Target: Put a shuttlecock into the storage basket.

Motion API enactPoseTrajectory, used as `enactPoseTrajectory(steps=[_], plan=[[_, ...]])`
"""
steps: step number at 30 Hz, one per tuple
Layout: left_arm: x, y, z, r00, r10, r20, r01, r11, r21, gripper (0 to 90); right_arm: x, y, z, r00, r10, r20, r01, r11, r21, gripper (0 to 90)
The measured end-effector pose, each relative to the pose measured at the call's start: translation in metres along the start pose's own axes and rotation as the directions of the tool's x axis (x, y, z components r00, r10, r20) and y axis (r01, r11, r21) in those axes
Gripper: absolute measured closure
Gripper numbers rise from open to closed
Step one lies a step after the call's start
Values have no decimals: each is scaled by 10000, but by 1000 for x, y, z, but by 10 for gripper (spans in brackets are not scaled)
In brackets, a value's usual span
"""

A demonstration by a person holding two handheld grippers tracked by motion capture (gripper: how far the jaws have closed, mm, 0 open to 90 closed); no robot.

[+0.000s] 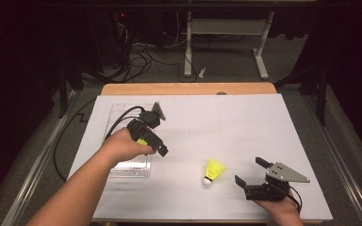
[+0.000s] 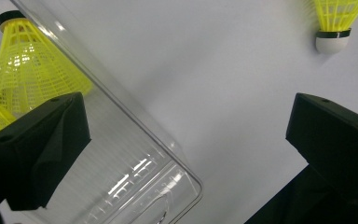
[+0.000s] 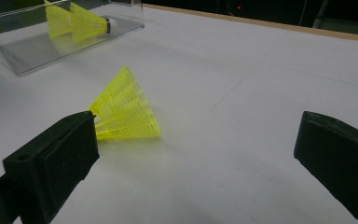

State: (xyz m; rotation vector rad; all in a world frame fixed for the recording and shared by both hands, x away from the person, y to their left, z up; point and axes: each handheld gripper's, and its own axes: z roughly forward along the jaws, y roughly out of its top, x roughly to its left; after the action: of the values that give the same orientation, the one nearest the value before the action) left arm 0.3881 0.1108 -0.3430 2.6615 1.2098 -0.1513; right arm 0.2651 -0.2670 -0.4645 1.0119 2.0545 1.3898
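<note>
One shuttlecock [image 1: 214,170] lies on table, just left of open right gripper [image 1: 251,172].

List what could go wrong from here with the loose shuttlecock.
1. The shuttlecock lies on its side beside the open right gripper, not between the jaws; closing now could miss it or knock it so it rolls.
2. Its yellow mesh skirt looks flimsy; a hard squeeze may crush it.
3. The left gripper hovers open at the clear tray edge; a bump could shift the tray and the shuttlecocks inside.
</note>
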Motion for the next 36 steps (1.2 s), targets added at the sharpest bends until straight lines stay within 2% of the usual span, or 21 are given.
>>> enactPoseTrajectory(steps=[12,20,26,31,36], plan=[[-17,12,7,9997,252,-27,-252,9997,5,6,-2,0,-2,10000,-9,63,9,10000,-42,3],[-33,21,18,9983,572,123,-572,9983,72,6,-2,1,-3,9999,-70,120,70,10000,-33,3],[-47,23,28,9966,821,45,-822,9964,229,6,-2,1,-1,9999,-104,98,105,9999,-63,3],[-58,25,38,9952,947,259,-953,9952,221,6,-3,1,0,9999,-91,78,91,10000,-12,3],[-67,28,48,9922,1214,283,-1224,9919,353,6,-4,1,-1,9999,-35,121,35,10000,-23,3]])
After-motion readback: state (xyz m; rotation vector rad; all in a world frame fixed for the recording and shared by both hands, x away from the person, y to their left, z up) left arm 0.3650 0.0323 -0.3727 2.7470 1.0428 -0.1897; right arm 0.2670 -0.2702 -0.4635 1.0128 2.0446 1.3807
